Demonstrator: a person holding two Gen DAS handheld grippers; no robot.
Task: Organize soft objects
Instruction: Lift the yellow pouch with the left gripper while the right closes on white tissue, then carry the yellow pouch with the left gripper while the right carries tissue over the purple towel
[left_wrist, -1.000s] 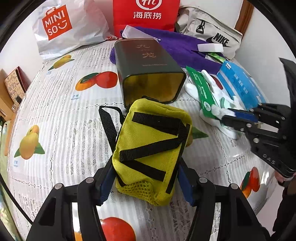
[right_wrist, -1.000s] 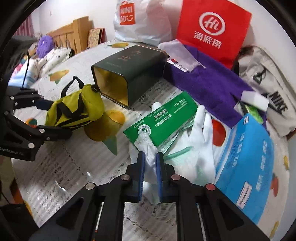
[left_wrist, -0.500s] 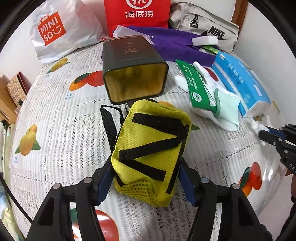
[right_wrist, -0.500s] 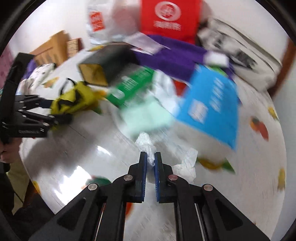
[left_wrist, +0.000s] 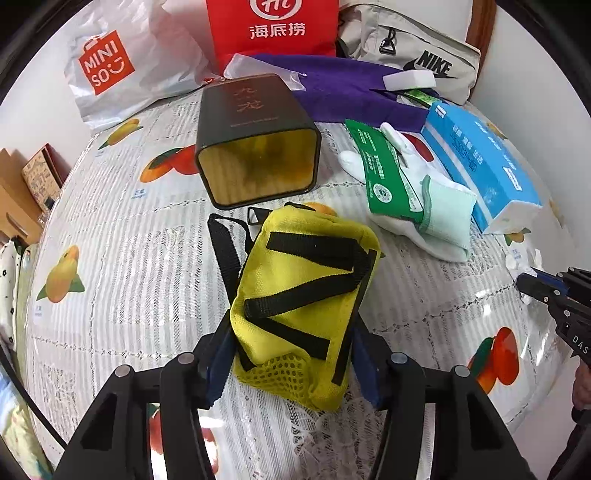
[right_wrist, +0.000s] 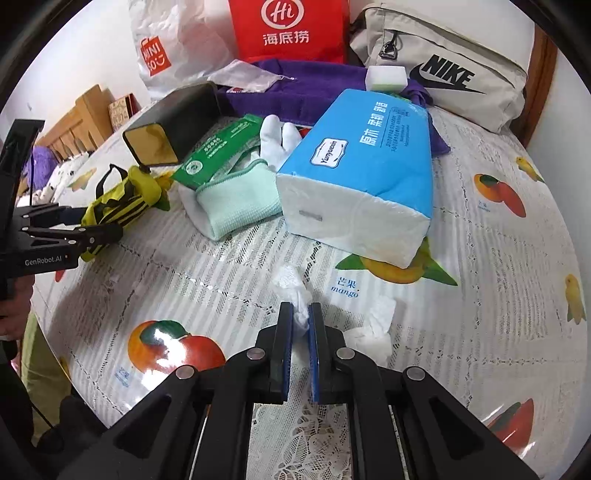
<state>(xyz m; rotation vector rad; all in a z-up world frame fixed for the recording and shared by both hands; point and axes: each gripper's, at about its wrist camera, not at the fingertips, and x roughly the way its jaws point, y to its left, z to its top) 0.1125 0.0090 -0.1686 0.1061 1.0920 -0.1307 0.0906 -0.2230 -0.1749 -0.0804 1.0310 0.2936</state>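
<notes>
R gripper (right_wrist: 300, 321): jaws nearly together, pinching a crumpled white tissue (right_wrist: 293, 291) just above the tablecloth (right_wrist: 480, 258). A 2nd tissue scrap (right_wrist: 373, 332) lies on the cloth just right of the fingers. Beyond it, blue tissue pack (right_wrist: 365, 162) lying flat; to its left a white glove w/ mint cuff (right_wrist: 236, 199), partly under a green packet (right_wrist: 218, 151).

L gripper (left_wrist: 290, 363): jaws have just been closing, pads pressing both sides of the yellow pouch (left_wrist: 306, 295), black straps across it, mesh end toward the camera. Pouch rests on the cloth, its far end just in front of the open mouth of a dark tin (left_wrist: 255, 147) lying on its side. Behind: purple towel (left_wrist: 343, 88) w/ a white sponge (left_wrist: 408, 79) on it, red bag (left_wrist: 273, 33), Miniso bag (left_wrist: 122, 70), Nike bag (left_wrist: 417, 48).
</notes>
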